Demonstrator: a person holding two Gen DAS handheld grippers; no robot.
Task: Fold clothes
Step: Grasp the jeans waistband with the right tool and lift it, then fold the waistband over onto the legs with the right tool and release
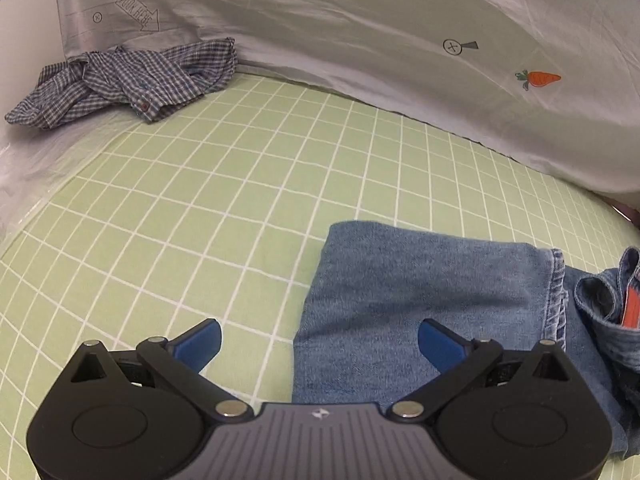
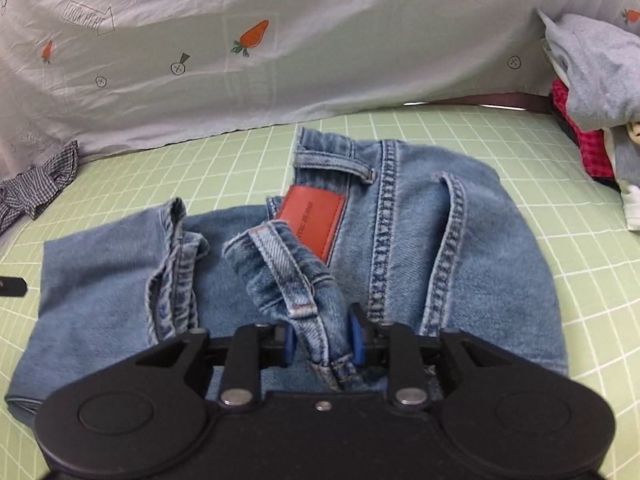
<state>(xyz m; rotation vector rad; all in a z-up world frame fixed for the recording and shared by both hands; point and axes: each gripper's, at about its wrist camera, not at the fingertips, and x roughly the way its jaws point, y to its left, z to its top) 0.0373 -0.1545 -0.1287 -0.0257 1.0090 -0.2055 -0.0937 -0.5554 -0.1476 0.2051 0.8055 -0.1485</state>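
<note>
Right wrist view: right tool point(image 2: 323, 340) with a jeans point(image 2: 400, 240) fold between its narrowly parted pads, grip uncertain.

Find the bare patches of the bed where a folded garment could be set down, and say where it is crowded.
Free: green checked sheet between checked shirt, jeans and white carrot cloth. Crowded: far right, by the clothes pile.

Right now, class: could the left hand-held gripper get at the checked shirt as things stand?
Probably yes. The left hand-held gripper is open and holds nothing, and only bare green grid sheet lies between it and the checked shirt, crumpled by the white carrot-print cloth.
</note>
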